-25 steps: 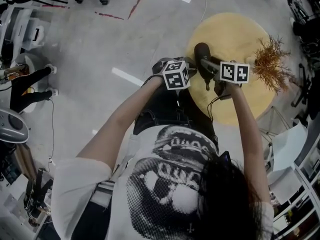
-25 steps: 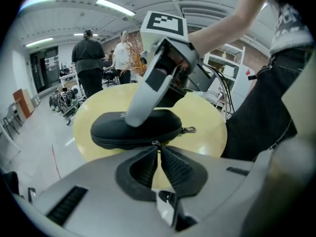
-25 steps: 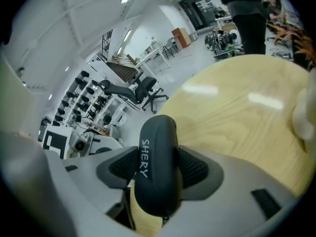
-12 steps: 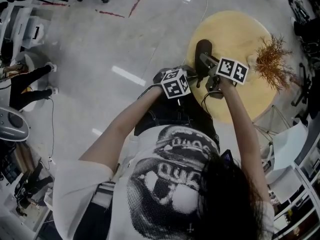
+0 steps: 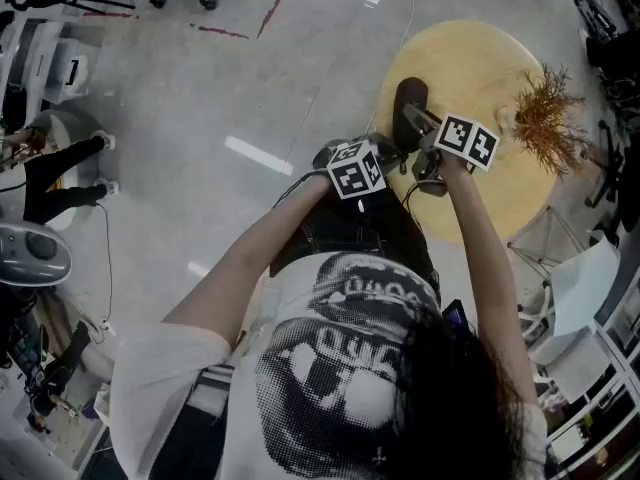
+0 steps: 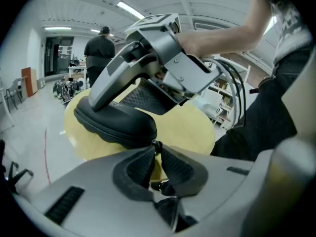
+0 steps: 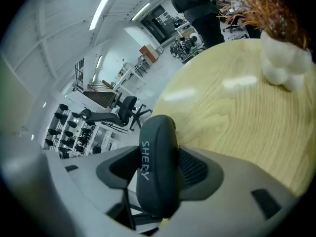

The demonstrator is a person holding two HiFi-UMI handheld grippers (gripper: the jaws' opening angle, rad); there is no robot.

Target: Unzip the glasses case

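From the head view the zipper is too small to make out, and the marker cubes are covering much of both grippers. The left gripper [image 6: 155, 148] is pinching its jaws almost together at the tips on the small dark zipper pull [image 6: 156, 143] at the end of the black glasses case [image 6: 116, 123]. The zipper's teeth are not showing clearly. The right gripper [image 7: 157, 163] is clamping the case edge-on between widely spread pads, and the case's lower end is disappearing behind them. The case is sitting over the near edge of the round wooden table [image 7: 232, 117]; whether it is touching the wood I cannot tell. The frame is cutting off the orange dried plant [image 7: 264, 6] in its white vase [image 7: 284, 69]. Showing are one case, one table, one vase and two grippers.
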